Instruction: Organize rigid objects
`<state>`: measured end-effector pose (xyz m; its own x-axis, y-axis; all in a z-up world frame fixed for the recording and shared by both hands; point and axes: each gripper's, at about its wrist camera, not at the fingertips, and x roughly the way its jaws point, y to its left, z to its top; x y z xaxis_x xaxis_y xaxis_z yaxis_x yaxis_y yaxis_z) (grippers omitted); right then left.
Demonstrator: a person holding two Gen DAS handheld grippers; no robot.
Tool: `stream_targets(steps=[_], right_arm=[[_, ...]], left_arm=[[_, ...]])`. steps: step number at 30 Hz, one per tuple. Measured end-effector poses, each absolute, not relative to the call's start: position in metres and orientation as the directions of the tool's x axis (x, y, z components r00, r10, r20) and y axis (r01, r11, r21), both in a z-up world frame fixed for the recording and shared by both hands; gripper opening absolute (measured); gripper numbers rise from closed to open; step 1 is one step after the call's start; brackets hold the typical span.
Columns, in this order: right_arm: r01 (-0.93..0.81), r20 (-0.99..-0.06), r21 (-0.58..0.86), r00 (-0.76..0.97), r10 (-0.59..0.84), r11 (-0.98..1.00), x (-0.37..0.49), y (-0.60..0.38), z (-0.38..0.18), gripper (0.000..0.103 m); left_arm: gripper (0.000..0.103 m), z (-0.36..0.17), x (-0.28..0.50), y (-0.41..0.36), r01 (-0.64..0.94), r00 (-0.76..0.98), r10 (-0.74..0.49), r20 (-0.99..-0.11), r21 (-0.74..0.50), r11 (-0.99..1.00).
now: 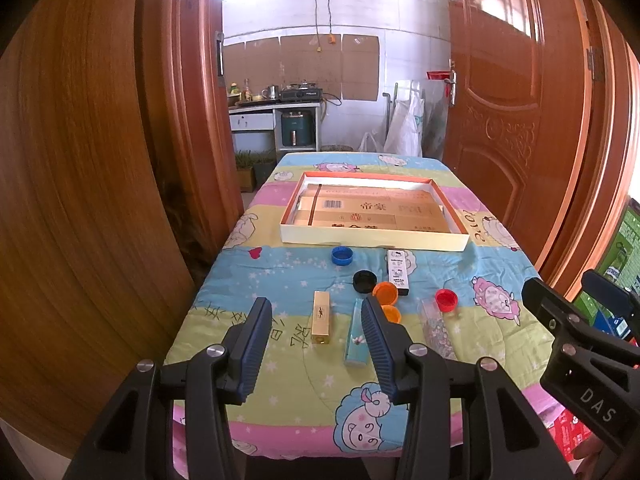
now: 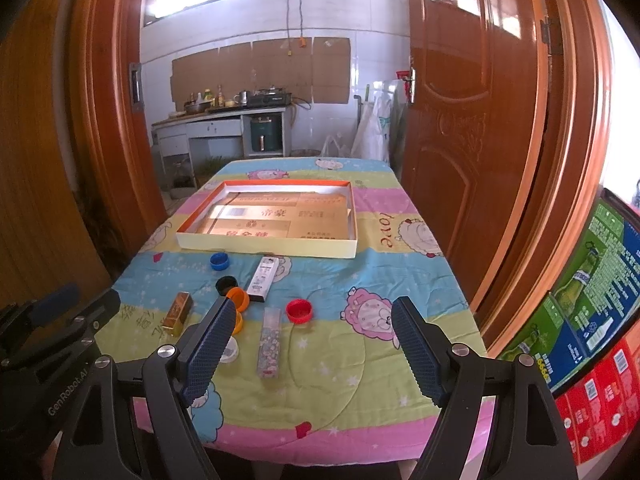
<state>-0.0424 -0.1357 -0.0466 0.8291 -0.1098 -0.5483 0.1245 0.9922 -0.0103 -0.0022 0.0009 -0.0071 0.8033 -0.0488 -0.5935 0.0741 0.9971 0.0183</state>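
Note:
A shallow box lid [image 1: 374, 237] [image 2: 268, 246] lies open at the far middle of the table. In front of it lie blue [image 1: 342, 256] [image 2: 219, 261], black [image 1: 364, 281] [image 2: 225, 283], orange [image 1: 386, 293] [image 2: 239, 297] and red [image 1: 446, 300] [image 2: 299, 310] bottle caps, a gold box [image 1: 321, 322] [image 2: 178, 313], a white box [image 1: 397, 271] [image 2: 263, 273], a teal box [image 1: 355, 335] and a clear speckled box [image 1: 437, 330] [image 2: 269, 343]. My left gripper [image 1: 316, 326] is open above the gold and teal boxes. My right gripper [image 2: 314, 334] is open above the speckled box and red cap.
The table wears a cartoon sheep cloth [image 1: 352, 384] [image 2: 372, 320]. Wooden doors [image 1: 516, 120] [image 2: 480, 120] flank it. Cartons [image 2: 592, 312] stand at the right. A kitchen counter [image 2: 224, 120] is behind.

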Motion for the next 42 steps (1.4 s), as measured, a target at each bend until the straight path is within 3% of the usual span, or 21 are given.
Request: stream_targets(steps=[25,42], right_arm=[[0.121,-0.563,-0.004,0.82,-0.103,0.993,-0.043,-0.145,-0.055,0.081],[0.07,-0.61,0.034,0.792,-0.035,0.997,-0.029,-0.153,-0.096,0.081]], left_arm=[[0.047,-0.018,0.004,-0.006,0.086,0.782,-0.056,-0.621,0.018,0.996],[0.047,-0.057,0.023,0.01,0.131,0.741,-0.102,-0.664,-0.005,0.991]])
